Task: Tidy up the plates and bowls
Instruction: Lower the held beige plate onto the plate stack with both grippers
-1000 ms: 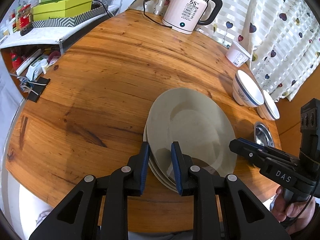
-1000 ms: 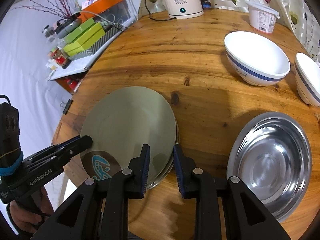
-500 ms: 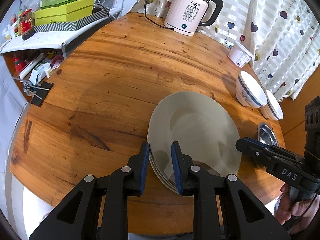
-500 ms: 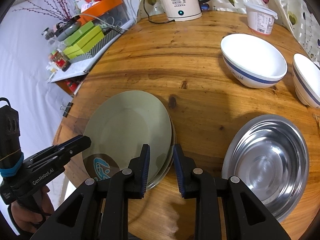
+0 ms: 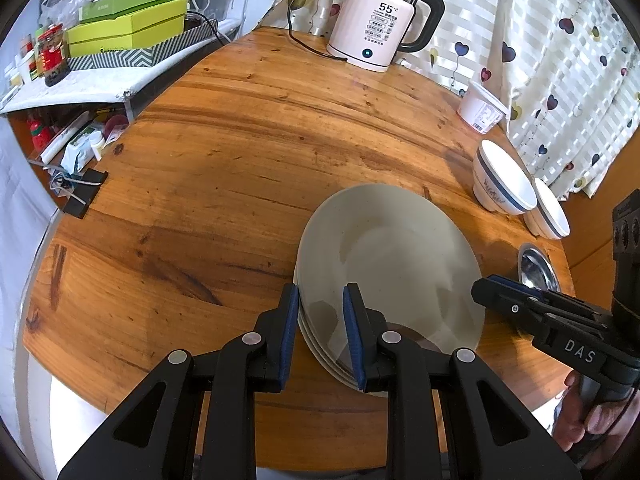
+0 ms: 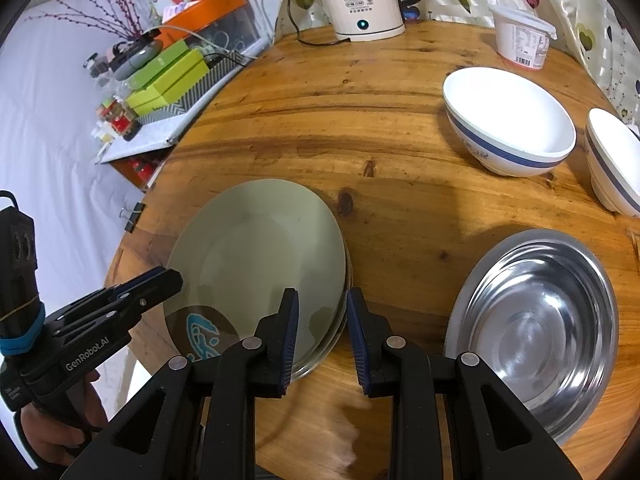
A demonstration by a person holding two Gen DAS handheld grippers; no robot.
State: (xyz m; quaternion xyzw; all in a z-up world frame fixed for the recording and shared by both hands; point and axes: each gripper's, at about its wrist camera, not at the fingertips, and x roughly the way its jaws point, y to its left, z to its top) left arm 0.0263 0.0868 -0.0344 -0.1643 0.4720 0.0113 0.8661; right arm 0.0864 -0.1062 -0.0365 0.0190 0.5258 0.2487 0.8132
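Left gripper: jaws parted, straddling the near-left rim of the plate stack at the table's front edge. Right gripper: jaws parted over the stack's right rim, clamping nothing. Steel bowl beside; white bowls beyond. Advice: square the rims before closing, lift level.

Left gripper: jaws parted with a narrow gap between the blue-padded fingers, fingers pointing forward and downward. Right gripper: jaws likewise parted, same forward-down pitch. Each gripper appears side-on in the other's view, tips converging. A hand grips each handle from below.
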